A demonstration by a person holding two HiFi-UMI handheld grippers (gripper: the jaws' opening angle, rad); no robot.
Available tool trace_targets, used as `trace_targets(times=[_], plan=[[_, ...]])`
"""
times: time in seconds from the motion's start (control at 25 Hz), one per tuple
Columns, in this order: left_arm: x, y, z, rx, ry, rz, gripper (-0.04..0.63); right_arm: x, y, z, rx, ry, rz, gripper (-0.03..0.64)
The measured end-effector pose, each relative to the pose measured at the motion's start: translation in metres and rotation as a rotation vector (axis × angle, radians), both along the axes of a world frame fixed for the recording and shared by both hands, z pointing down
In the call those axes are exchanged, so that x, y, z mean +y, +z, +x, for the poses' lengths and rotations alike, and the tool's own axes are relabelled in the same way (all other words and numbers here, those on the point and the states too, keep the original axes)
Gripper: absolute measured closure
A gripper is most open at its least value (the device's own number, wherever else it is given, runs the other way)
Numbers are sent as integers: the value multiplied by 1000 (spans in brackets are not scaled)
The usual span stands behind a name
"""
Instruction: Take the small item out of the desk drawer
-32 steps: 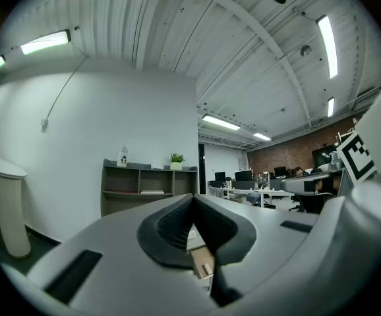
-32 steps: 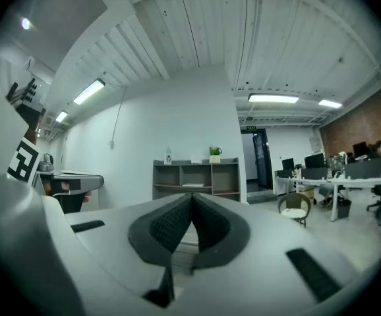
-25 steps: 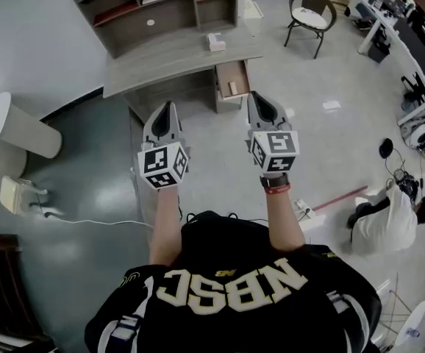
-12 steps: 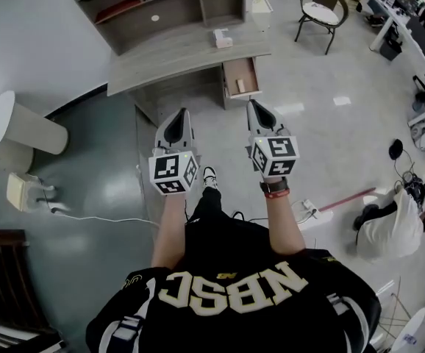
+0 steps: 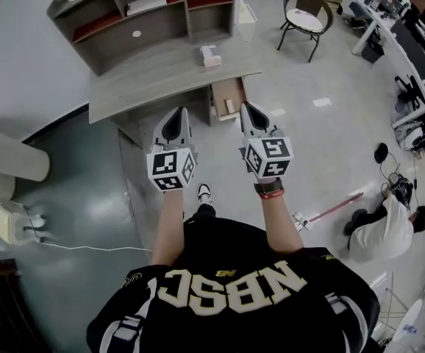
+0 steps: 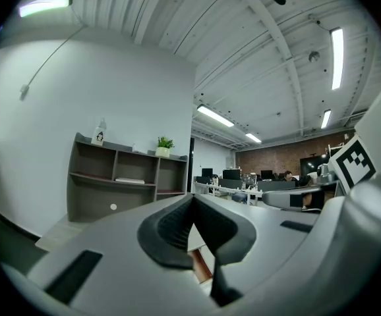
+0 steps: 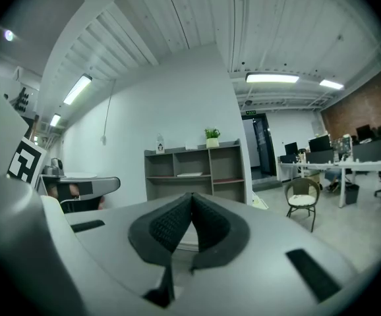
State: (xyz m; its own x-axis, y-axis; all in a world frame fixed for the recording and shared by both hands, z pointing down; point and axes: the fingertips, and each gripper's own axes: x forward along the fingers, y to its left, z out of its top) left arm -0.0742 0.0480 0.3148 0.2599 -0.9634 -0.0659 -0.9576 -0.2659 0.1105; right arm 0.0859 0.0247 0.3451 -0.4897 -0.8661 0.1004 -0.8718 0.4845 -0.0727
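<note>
Shoe (image 5: 204,192) on the grey floor, directly below the arms. Person stands short of the desk, both arms held out ahead.

Left gripper (image 5: 176,113): jaws pressed together, nothing between them. Right gripper (image 5: 247,108): same, pads meeting at the tip, empty. Both point roughly level toward the desk front, side by side and apart from each other.

Drawer (image 5: 223,88): already pulled open, under the right end of the desk (image 5: 161,76). The right gripper's tip lies just beside the drawer's front edge in the head view, though it looks to be above and short of it, not touching. Small item (image 5: 229,107): 1 pale block lying inside the drawer near its front. Too small to tell its shape further.

On the desktop, a white box (image 5: 211,56) above the drawer side. Behind it a shelf unit (image 5: 135,17). Farther right, a chair (image 5: 304,19), well apart from the work.

Step in hand, as I read it: closing the approach; no reach begun.

To do it well:
- Use the right gripper; it is on the drawer's side.
- Spread its jaws before entering the drawer, not inside it.
- Tip it downward so the pads straddle the item from above.
- Keep clear of the drawer walls and the desk edge overhead.
- Hold the left gripper back, or ready to steady the drawer front.
</note>
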Motion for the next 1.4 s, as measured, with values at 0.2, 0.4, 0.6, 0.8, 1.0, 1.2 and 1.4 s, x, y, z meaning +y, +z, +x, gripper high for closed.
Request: trace_targets(times=[0.2, 0.4, 0.6, 0.8, 1.0, 1.2, 1.4], plan=[[-57, -3, -15, 8, 45, -3, 583, -52, -2, -26, 10, 17, 3, 611], [-104, -4, -30, 12, 86, 1, 583, -91, 0, -52, 40, 24, 5, 611], [-133, 15, -29, 11, 141, -26, 583, -117, 13, -61, 49, 56, -7, 609], [-155, 39, -26, 20, 185, -76, 583, -133, 36, -69, 71, 60, -59, 607], [-175, 53, -16, 37, 209, -104, 583, -155, 54, -65, 85, 62, -99, 604], [-205, 83, -11, 39, 205, -154, 583, -185, 78, -64, 111, 36, -145, 598], [-227, 116, 2, 56, 210, -222, 583, -207, 113, -57, 110, 22, -233, 597]])
